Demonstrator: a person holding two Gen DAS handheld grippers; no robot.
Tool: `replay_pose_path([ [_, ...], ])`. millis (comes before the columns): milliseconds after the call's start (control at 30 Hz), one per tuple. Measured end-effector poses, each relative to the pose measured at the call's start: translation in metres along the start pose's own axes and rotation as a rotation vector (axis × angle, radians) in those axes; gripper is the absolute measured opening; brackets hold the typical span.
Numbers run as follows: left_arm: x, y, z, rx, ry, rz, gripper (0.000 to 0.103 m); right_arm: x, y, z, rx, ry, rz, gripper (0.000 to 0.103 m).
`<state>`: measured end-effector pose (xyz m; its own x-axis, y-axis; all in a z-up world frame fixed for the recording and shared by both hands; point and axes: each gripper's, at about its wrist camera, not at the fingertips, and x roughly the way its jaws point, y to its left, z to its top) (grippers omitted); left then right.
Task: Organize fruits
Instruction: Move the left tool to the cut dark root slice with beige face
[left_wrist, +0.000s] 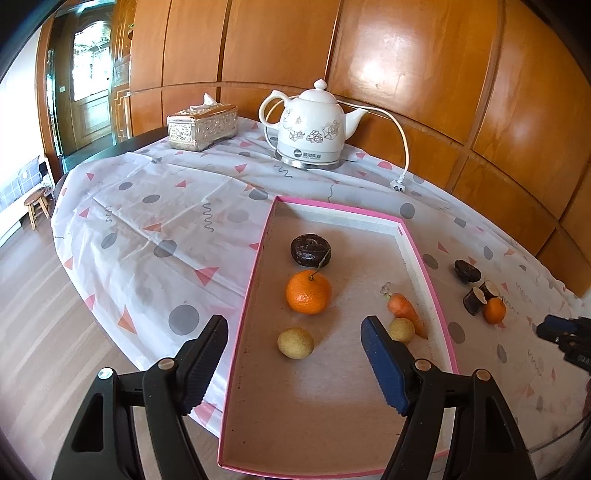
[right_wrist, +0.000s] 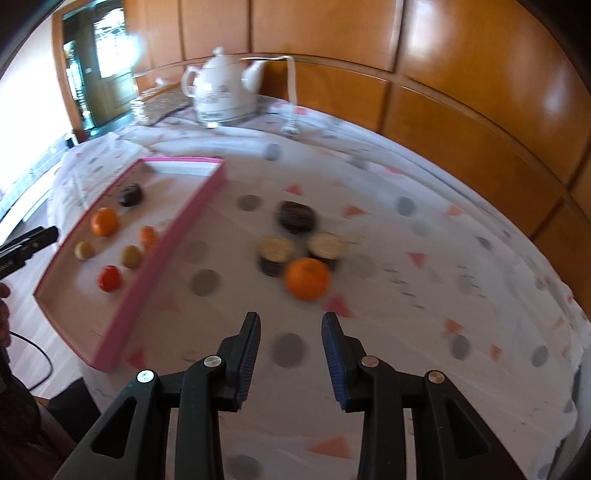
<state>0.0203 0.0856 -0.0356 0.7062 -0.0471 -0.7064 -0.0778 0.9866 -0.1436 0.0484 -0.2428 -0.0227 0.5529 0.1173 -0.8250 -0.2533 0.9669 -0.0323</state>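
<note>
Both claws hang spread and empty. From its own wrist view, the left claw (left_wrist: 293, 363) hovers over the near end of the pink tray (left_wrist: 242, 291), jaws wide with nothing between them, placed as if it has no job but to wait above what is already sorted. Just beyond its fingers lie a pale round fruit (left_wrist: 295, 343) and, near the right finger, a second pale one (left_wrist: 402, 329) touching a small carrot (left_wrist: 406, 312) by the tray's right wall. Farther in sit an orange (left_wrist: 308, 291) and then a dark wrinkled fruit (left_wrist: 310, 250), lined up along the tray's middle, which looks like deliberate grouping. The right wrist view, though blurred, also shows a red fruit (right_wrist: 109, 277) at the tray's near end.

The right claw (right_wrist: 290, 354) is likewise parted and holds nothing, aimed across the patterned worktop (right_wrist: 424, 295) at the loose pile outside the tray: a second orange (right_wrist: 307, 277) nearest, two dark cut-ended pieces (right_wrist: 275, 254) just behind it, and another dark fruit (right_wrist: 296, 216) beyond. My guess is that this orange is the next pick, since it lies closest and in line with the jaws.

At the far edge stand a white kettle (left_wrist: 310, 129) and a tissue box (left_wrist: 202, 125), well apart from the work.
</note>
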Motion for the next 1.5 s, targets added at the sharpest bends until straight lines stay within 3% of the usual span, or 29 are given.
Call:
replay_pose_path([
  [567,-0.001,-0.017,-0.001,0.063,0.0,0.011,0.075,-0.017,-0.129,-0.038,0.231,0.041,-0.219,0.035],
  [867,0.002,-0.034,0.006,0.103,0.009,-0.004,0.075,-0.003,-0.196,-0.072,0.496,0.142,-0.338,0.035],
  [1133,0.008,-0.079,0.023,0.202,0.014,-0.072,0.075,-0.023,-0.248,-0.096,0.767,0.11,-0.363,0.035],
  [1333,0.019,-0.125,0.034,0.29,0.05,-0.164,0.074,-0.029,-0.252,-0.098,0.784,0.083,-0.345,0.035],
  [1500,0.036,-0.165,0.036,0.367,0.106,-0.229,0.057,-0.028,-0.249,-0.094,0.774,0.076,-0.325,0.035],
])
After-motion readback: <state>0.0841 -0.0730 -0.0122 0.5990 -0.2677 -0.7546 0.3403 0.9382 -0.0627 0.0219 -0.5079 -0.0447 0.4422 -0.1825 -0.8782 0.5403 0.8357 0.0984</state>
